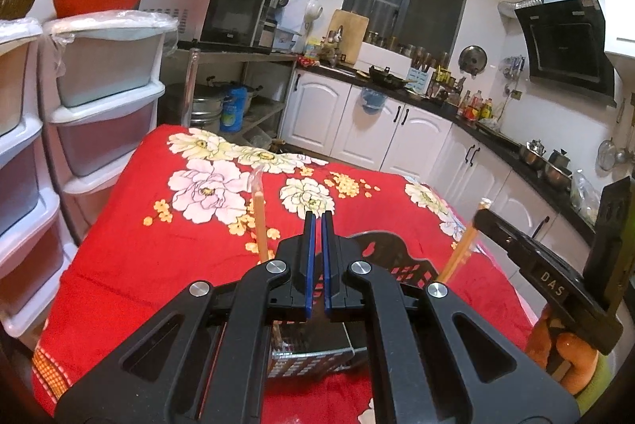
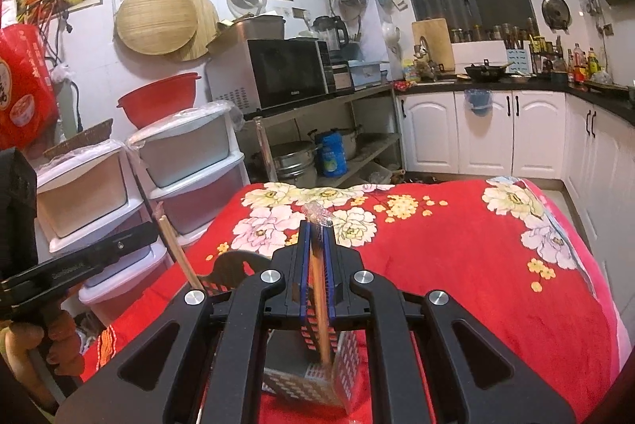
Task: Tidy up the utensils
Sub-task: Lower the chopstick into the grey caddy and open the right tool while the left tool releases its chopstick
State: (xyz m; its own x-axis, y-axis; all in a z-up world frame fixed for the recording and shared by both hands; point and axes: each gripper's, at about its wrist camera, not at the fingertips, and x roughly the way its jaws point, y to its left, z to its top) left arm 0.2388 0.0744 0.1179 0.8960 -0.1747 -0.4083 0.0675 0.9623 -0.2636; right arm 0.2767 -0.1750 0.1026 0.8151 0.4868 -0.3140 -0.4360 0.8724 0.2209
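A red floral cloth [image 2: 456, 265] covers the table in a crowded kitchen, and on it, directly under both tools, stands a perforated utensil holder [image 2: 309, 380], dark-rimmed with a patterned mesh wall, the landmark for everything else here. The right gripper [image 2: 316, 225] hangs just above the holder, its blue-padded jaws closed on a pair of wrapped chopsticks [image 2: 317, 289] whose long axis runs nearly vertical, clear wrapper tip poking up past the fingertips and the lower end reaching down into the holder's mouth. The left gripper [image 1: 318, 215] sits over the same holder from the other side, jaws drawn almost together with only a thin gap and nothing between them. A second pair of chopsticks [image 1: 260, 225] already stands in the holder, leaning away to the left of the left gripper's fingers; seen from the right wrist it tilts up and to the left of the holder [image 2: 176, 249]. From the left wrist, the right gripper's held pair [image 1: 462, 249] rises at a slant on the holder's right side. The move ahead appears to turn on that near-vertical line: the held pair points down into the holder, so the right hand, the one carrying it, seems placed to lower and let go, while the left stays an idle neighbour. How deep the lower tips sit inside the holder cannot be told.
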